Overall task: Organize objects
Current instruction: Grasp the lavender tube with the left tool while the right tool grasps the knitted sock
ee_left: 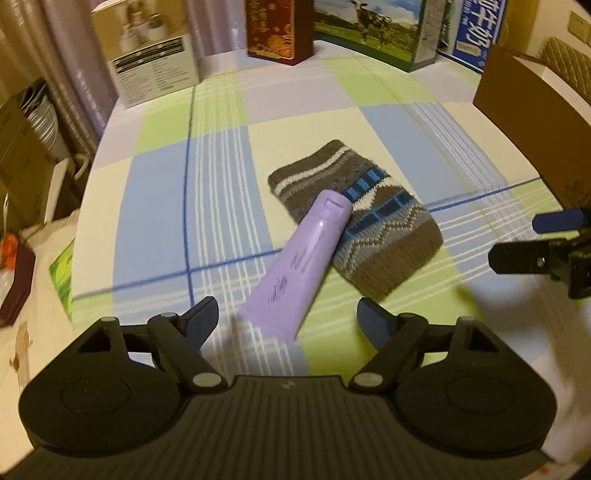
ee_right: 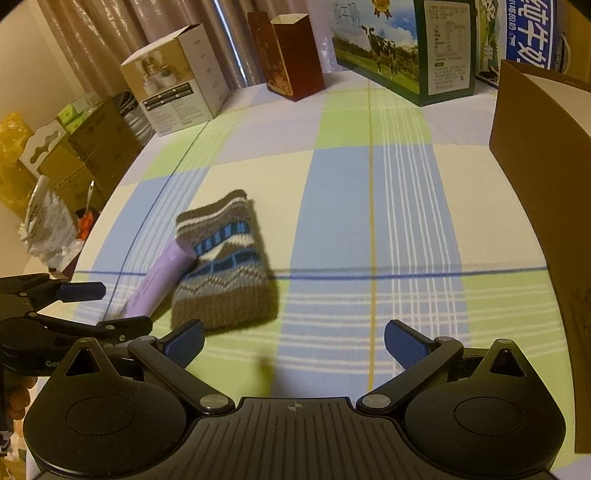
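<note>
A lilac tube lies on the checked tablecloth, its cap end resting on a brown, blue and white knitted pouch. My left gripper is open, just short of the tube's crimped end, holding nothing. In the right wrist view the pouch and tube lie ahead to the left. My right gripper is open and empty over the cloth, to the right of the pouch. The left gripper shows at that view's left edge; the right gripper shows at the left view's right edge.
A brown cardboard box stands at the right. Along the back stand a white product box, a dark red box, a green milk carton box and a blue milk box. Clutter lies beyond the table's left edge.
</note>
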Available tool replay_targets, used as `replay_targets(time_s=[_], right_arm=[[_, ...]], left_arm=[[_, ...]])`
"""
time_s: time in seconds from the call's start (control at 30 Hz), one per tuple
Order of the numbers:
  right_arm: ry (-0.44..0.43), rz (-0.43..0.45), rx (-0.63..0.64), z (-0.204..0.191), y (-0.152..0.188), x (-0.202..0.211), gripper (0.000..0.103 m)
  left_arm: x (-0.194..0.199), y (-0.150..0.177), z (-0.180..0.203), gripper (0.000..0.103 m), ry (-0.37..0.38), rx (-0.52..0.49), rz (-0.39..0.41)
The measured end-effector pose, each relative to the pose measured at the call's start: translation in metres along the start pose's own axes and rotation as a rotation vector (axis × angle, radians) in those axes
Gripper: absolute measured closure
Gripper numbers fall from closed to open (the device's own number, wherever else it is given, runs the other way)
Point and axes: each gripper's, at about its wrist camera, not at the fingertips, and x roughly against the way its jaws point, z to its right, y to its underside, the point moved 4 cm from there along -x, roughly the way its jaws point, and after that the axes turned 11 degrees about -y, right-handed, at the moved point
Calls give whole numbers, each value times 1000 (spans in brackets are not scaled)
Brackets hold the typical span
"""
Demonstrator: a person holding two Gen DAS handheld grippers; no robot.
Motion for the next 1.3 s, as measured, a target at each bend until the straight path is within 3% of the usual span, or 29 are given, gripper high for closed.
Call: replay_targets(time_s=[0.33, 0.57, 0.63, 0.7, 0.73, 0.87, 0.97, 1.13, 1.3], right_arm=[[-3, 5, 0, 4, -16, -15, 2], [-18, 3, 30, -4, -24, -31, 2], [-26, -1, 39, -7, -26, -36, 2], [-35, -5, 52, -10, -27, -41, 2], [-42, -6, 60, -12, -28, -44, 2], [-75, -10, 101, -22, -31, -53, 3], [-95, -5, 153, -32, -31, -61, 3], [-112, -14, 220, -40, -32, -79, 28], [-104, -22, 225, -38, -28, -86, 65]], left_arm=[[-31, -24, 10, 37, 18, -116, 24], [-41, -32, 11, 39, 47, -103, 37], [-43, -33, 9, 46, 72, -77, 35], [-42, -33, 8, 64, 99, -60, 39], [-41, -32, 8, 68, 113, -56, 40], [-38, -29, 6, 73, 72, -48, 60], [-38, -27, -8, 75, 49, 24, 31], [-38, -16, -30, 75, 3, 118, -26], [-38, -5, -42, 75, -21, 172, -74]])
